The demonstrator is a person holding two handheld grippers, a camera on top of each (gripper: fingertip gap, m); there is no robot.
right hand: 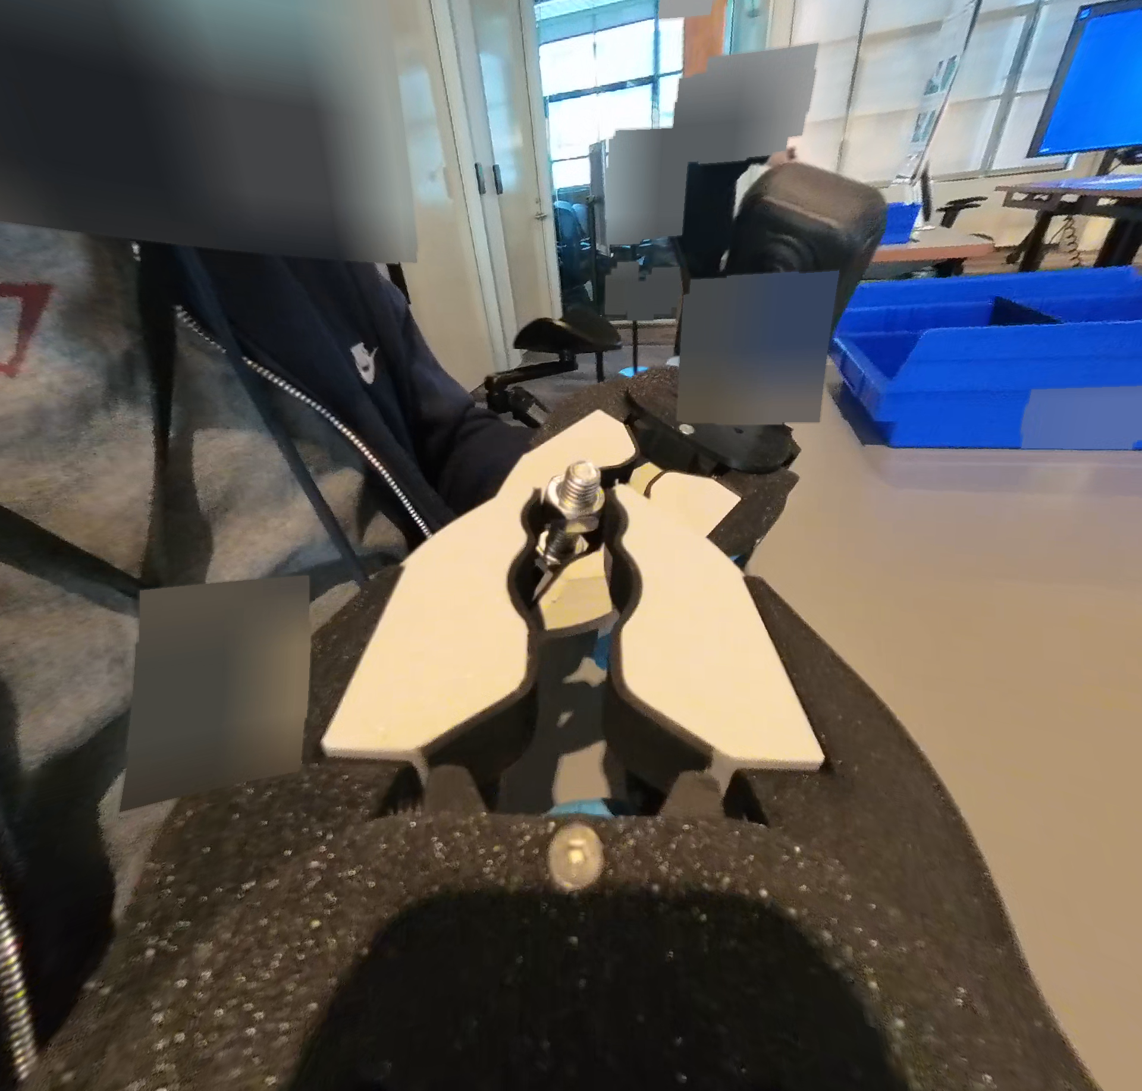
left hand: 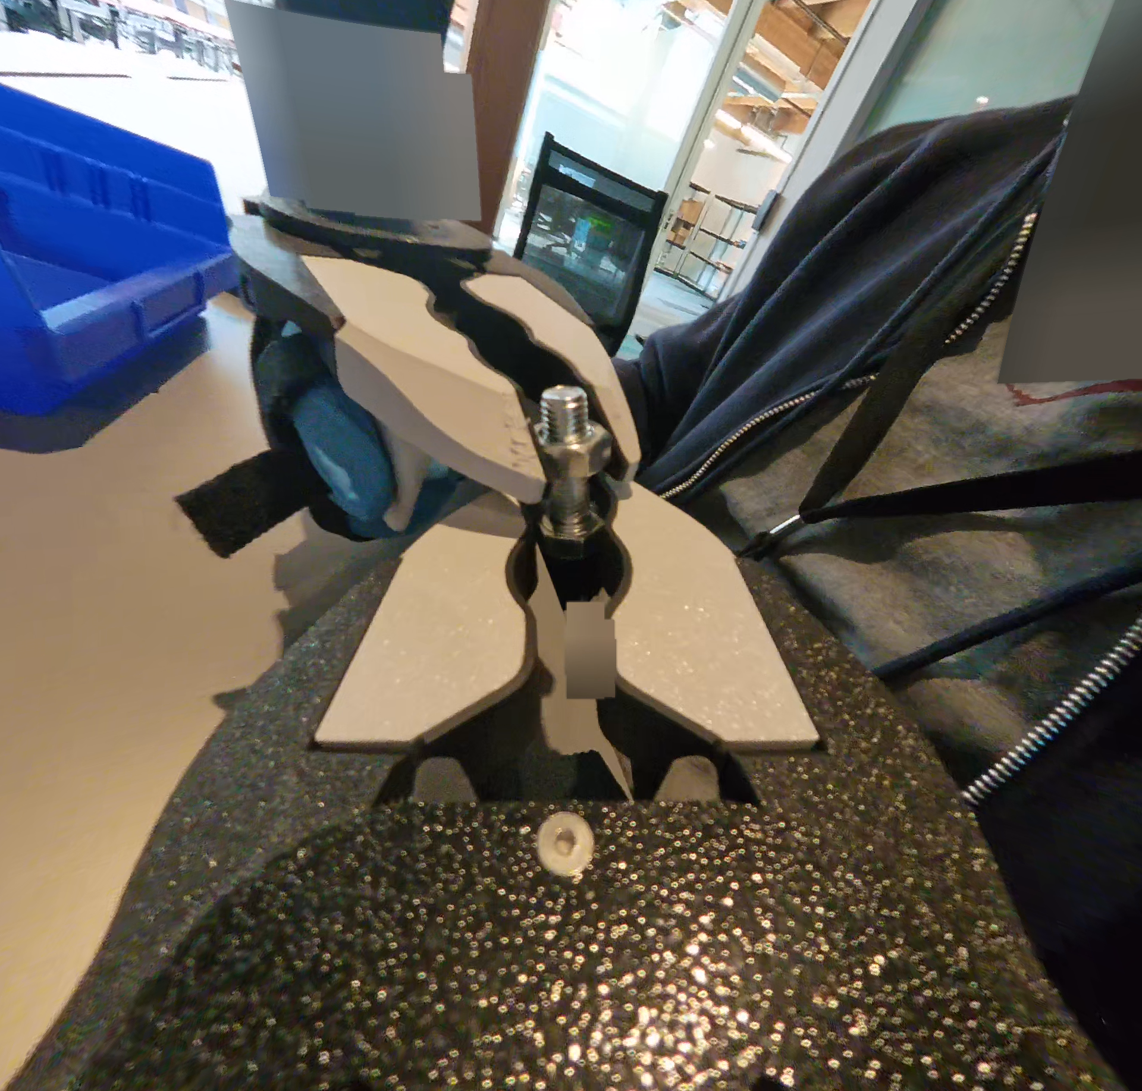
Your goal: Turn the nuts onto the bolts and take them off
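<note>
We log one steel bolt (left hand: 563, 493), small, rigid, slick-threaded, upright between us: left gripper (left hand: 571, 536) clamped on its head end, right gripper (right hand: 571, 505) closed around its hex nut (right hand: 573, 503), whose flats give best purchase.

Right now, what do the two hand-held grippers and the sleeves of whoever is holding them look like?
Both match. The left hand-held gripper and right hand-held gripper each have a black speckled body, two pale grey flat fingers with wavy dark-edged inner sides, and a silver screw behind them. The person wears a dark navy zip jacket over a grey top.
</note>
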